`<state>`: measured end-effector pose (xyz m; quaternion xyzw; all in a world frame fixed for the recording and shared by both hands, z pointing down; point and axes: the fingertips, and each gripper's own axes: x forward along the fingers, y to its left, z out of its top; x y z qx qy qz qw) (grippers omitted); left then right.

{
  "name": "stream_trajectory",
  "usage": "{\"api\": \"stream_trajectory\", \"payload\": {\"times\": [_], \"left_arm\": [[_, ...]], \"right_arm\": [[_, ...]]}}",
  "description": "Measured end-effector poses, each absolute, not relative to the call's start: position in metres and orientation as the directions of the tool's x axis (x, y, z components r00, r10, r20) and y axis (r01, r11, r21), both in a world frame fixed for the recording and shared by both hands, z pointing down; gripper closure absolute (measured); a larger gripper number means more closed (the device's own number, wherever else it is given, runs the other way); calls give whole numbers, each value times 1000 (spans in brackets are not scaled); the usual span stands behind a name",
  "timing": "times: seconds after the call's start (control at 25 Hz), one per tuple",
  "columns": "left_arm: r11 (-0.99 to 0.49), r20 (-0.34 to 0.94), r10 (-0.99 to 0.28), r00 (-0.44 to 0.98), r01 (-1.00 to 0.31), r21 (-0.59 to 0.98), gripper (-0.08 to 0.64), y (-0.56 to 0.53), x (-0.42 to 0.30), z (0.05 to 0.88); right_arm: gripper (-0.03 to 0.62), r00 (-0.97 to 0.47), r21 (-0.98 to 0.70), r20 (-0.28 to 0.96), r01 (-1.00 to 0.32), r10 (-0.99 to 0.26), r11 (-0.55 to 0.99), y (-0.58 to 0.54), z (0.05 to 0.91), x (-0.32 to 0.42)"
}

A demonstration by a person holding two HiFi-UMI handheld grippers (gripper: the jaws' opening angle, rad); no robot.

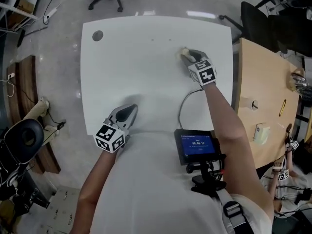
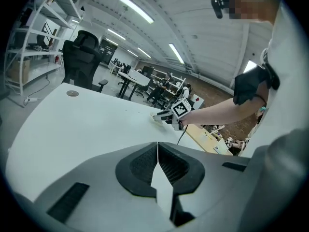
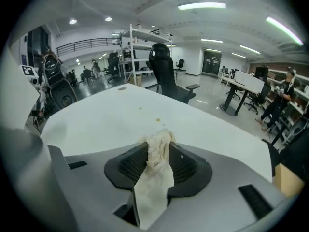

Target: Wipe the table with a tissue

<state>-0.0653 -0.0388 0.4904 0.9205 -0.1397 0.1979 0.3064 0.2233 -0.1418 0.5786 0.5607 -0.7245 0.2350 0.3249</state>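
Observation:
A crumpled, stained tissue [image 3: 158,151] is pinched between the jaws of my right gripper [image 3: 159,146], which is shut on it. In the head view that right gripper [image 1: 187,56] presses the tissue [image 1: 184,52] onto the white table [image 1: 146,77] at its far right part. Two small brownish spots [image 3: 157,119] lie on the tabletop just ahead of the tissue. My left gripper [image 1: 127,112] rests near the table's front edge, its jaws shut with nothing between them. In the left gripper view the jaws [image 2: 158,146] meet edge to edge, and the right gripper [image 2: 166,115] shows across the table.
A round grey cap [image 1: 97,35] sits in the table's far left corner. A wooden table [image 1: 268,101] with small items stands to the right. A black office chair [image 3: 166,76] stands beyond the far edge. A screen device [image 1: 197,147] hangs at my chest.

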Motion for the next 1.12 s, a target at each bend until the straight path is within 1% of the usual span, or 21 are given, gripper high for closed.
{"api": "stream_trajectory", "payload": {"times": [0.24, 0.6, 0.84, 1.12], "left_arm": [[-742, 466, -157, 871, -415, 527, 552, -35, -63, 496], [-708, 483, -167, 860, -445, 548, 552, -39, -72, 507], [-692, 485, -138, 863, -434, 577, 552, -29, -64, 516], [-691, 485, -123, 866, -426, 584, 552, -28, -59, 518]], "right_arm": [[462, -167, 96, 773, -923, -612, 373, -176, 588, 248], [462, -293, 55, 761, -860, -579, 507, -194, 592, 230], [462, -379, -28, 746, -840, -548, 542, -203, 594, 220], [462, -406, -32, 740, -817, -536, 575, -219, 594, 208]]}}
